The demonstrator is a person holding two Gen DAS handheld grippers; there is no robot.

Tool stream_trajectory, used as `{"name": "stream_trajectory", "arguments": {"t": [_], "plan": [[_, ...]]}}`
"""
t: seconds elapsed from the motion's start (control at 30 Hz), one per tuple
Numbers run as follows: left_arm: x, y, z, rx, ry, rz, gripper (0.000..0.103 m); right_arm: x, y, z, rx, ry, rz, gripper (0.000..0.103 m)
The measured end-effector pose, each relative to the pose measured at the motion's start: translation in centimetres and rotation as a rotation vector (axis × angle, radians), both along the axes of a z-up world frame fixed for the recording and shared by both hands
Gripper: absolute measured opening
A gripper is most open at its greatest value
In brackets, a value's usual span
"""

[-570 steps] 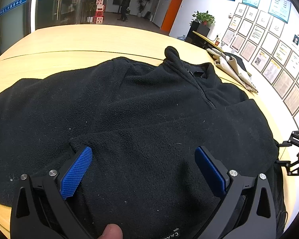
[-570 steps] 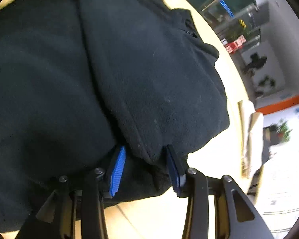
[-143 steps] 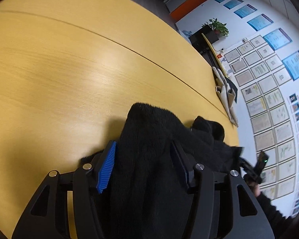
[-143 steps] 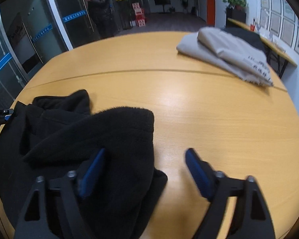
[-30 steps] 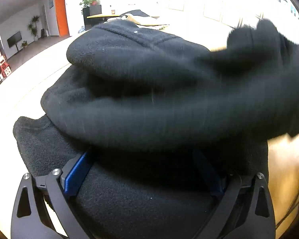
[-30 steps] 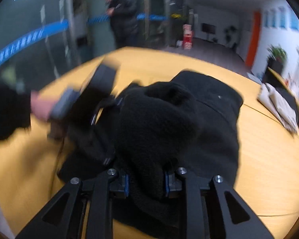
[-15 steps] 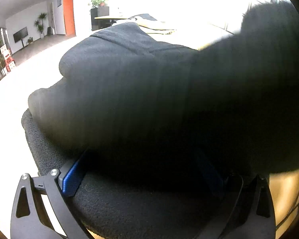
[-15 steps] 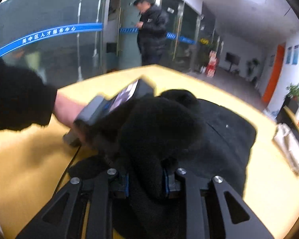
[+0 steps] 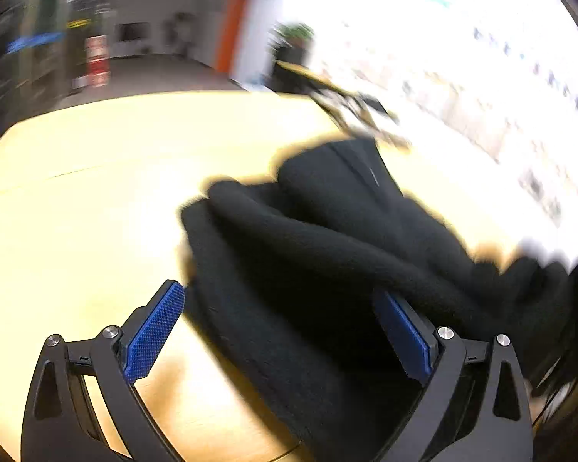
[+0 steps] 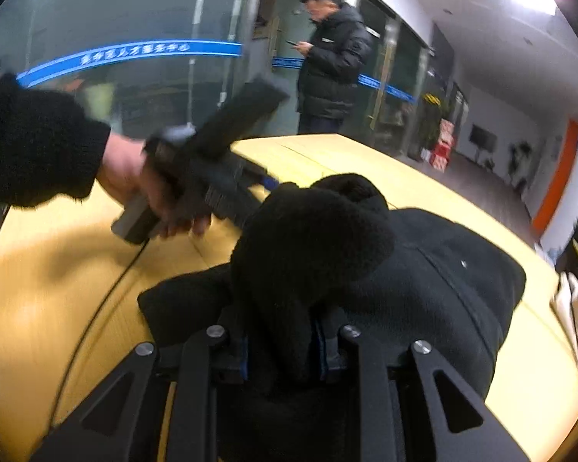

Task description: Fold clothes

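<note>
A black fleece jacket (image 9: 327, 261) lies bunched on the yellow wooden table (image 9: 77, 200). My left gripper (image 9: 285, 331) is open, its blue pads wide apart over the jacket's near edge, the fabric lying between them. In the right wrist view my right gripper (image 10: 283, 350) is shut on a thick roll of the black fleece (image 10: 312, 238), which bulges up above the fingers. The rest of the jacket (image 10: 443, 288) spreads to the right on the table. The left gripper's body, held in a hand, shows in the right wrist view (image 10: 212, 177).
A folded light garment (image 9: 358, 115) lies at the table's far edge, also seen in the right wrist view (image 10: 574, 308). A man in a dark coat (image 10: 331, 73) stands beyond the table by glass doors. A cable (image 10: 108, 292) trails across the table.
My left gripper has pulled back and lifted off the jacket, so the table now shows to its left. My right gripper stays shut on the fleece roll.
</note>
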State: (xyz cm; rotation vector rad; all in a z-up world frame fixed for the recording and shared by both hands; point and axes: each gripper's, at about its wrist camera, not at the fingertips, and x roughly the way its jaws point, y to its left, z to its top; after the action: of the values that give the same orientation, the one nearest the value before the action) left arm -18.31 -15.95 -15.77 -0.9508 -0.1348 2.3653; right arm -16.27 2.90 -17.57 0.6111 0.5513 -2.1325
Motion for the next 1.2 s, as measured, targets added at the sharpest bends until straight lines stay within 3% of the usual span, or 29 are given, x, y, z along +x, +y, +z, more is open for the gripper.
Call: {"name": "stream_trajectory", "arguments": {"t": [0.1, 0.2, 0.3, 0.4, 0.53, 0.6, 0.7, 0.8, 0.87, 0.93, 1.0, 1.07, 1.2], "plan": [[0.3, -2.3, 2.5, 0.151, 0.031, 0.118, 0.099, 0.7, -2.9, -2.0, 0.086, 0.039, 0.081, 0.027], [0.3, -0.4, 4.6, 0.188, 0.073, 0.088, 0.1, 1.6, -4.8, -3.3, 0.16, 0.097, 0.143, 0.028], [2.1, 3.5, 5.7, 0.093, 0.107, -0.094, 0.101, 2.2, -6.1, -3.7, 0.195, 0.134, 0.177, 0.03], [3.3, 9.8, 3.7, -0.059, 0.096, -0.283, 0.101, 2.4, -6.6, -4.0, 0.213, 0.147, 0.184, 0.033], [4.7, 12.8, -0.3, -0.204, 0.005, -0.332, 0.1, 2.5, -6.0, -4.0, 0.223, 0.13, 0.189, 0.034], [5.8, 12.6, -0.5, -0.196, 0.022, -0.322, 0.1, 2.6, -5.5, -3.7, 0.213, 0.111, 0.198, 0.039], [7.3, 12.7, -0.5, -0.227, 0.048, -0.327, 0.1, 1.6, -2.2, -1.8, 0.131, 0.009, 0.211, 0.044], [8.5, 9.8, -0.8, -0.239, 0.06, -0.329, 0.1, -1.4, 2.8, 1.1, 0.005, -0.118, 0.173, 0.065], [8.6, 8.3, -0.3, -0.25, 0.075, -0.324, 0.1, -5.3, 5.3, 3.4, -0.065, -0.152, 0.104, 0.079], [6.2, 8.4, -0.8, -0.267, 0.088, -0.314, 0.1, -9.6, 7.3, 4.8, -0.107, -0.181, 0.087, 0.097], [3.8, 8.7, -0.9, -0.286, 0.101, -0.302, 0.1, -13.2, 8.2, 5.0, -0.108, -0.23, 0.13, 0.102], [3.4, 7.4, -0.2, -0.296, 0.102, -0.289, 0.1, -16.4, 7.4, 3.4, -0.044, -0.32, 0.212, 0.102], [4.1, 6.6, -0.2, -0.314, 0.098, -0.265, 0.1, -17.0, 5.0, -2.9, 0.182, -0.431, 0.263, 0.103]]}}
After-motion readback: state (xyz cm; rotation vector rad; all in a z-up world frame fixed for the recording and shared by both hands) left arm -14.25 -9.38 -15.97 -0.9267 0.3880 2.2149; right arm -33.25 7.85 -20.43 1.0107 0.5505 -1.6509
